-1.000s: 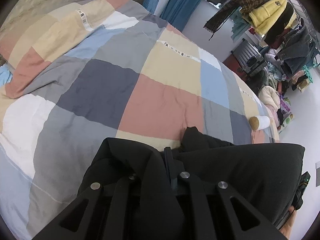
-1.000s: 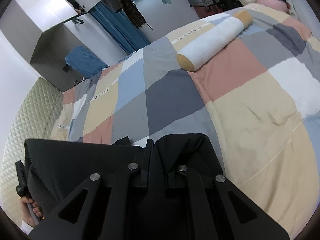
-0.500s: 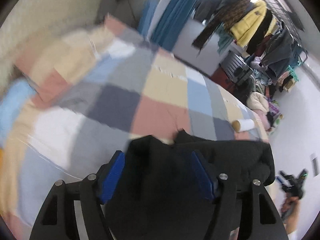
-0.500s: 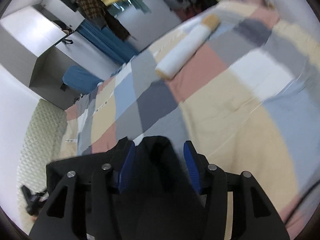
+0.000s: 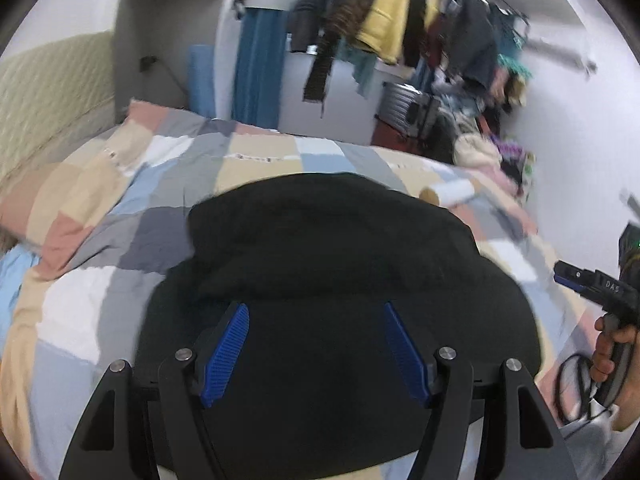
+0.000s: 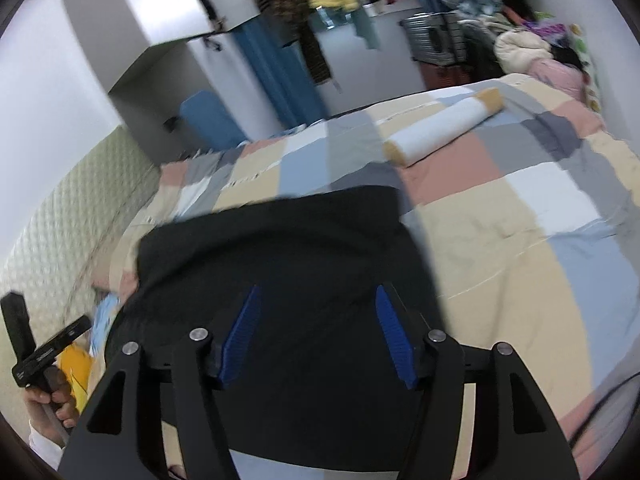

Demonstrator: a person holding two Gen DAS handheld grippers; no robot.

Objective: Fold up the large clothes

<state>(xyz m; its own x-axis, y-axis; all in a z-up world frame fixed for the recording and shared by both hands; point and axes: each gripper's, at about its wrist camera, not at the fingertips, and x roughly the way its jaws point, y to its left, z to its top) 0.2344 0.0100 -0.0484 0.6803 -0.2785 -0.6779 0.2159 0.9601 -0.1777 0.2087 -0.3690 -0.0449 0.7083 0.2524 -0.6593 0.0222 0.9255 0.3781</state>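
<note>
A black garment lies folded in a thick bundle on the patchwork bedspread. It also shows in the right wrist view. My left gripper is open and empty above the garment's near side, blue pads wide apart. My right gripper is open and empty above the garment too, blue pads apart. The right gripper also shows at the right edge of the left wrist view, and the left gripper at the left edge of the right wrist view.
A white bolster with tan ends lies on the bed beyond the garment. A quilted headboard lines the left. Hanging clothes, a suitcase and a clothes pile stand past the bed's far end.
Both grippers have let go of the black garment, opened wide and pulled back and up. The garment now rests on the bed.
</note>
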